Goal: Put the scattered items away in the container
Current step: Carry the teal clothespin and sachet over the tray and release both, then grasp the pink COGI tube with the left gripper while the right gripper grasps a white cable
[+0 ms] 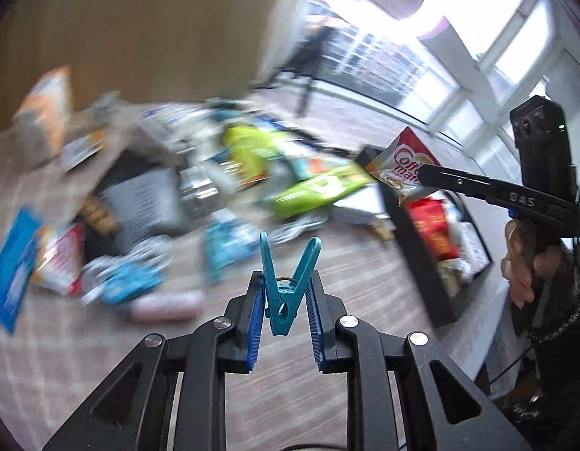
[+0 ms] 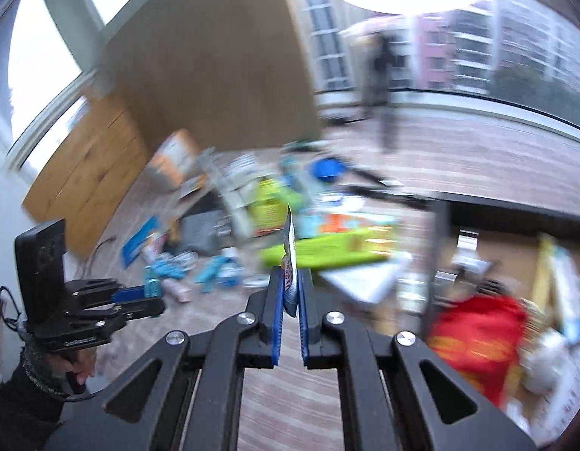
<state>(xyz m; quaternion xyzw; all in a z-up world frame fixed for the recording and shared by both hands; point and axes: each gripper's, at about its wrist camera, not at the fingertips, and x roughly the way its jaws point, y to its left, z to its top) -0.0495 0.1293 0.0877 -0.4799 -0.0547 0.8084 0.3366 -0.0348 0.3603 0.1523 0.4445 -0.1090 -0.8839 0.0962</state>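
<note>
My left gripper point(image 1: 286, 282) is shut on a teal clothespin point(image 1: 288, 289), held above the wooden floor; the pin also shows in the right wrist view point(image 2: 151, 286). My right gripper point(image 2: 290, 282) is shut on a Coffee-mate sachet point(image 2: 290, 263), seen edge-on here and face-on in the left wrist view point(image 1: 400, 167) over the black container point(image 1: 417, 248). The container point(image 2: 444, 225) holds a red snack bag point(image 2: 474, 342) and other packets. A blurred heap of scattered packets point(image 1: 252, 158) lies on the floor beyond both grippers.
A green flat box point(image 1: 320, 188) lies next to the container's near wall. A blue packet point(image 1: 11, 274) and a pink item point(image 1: 165, 306) lie at the left. A brown panel point(image 2: 214, 75), a wooden cabinet point(image 2: 90, 169) and windows stand behind.
</note>
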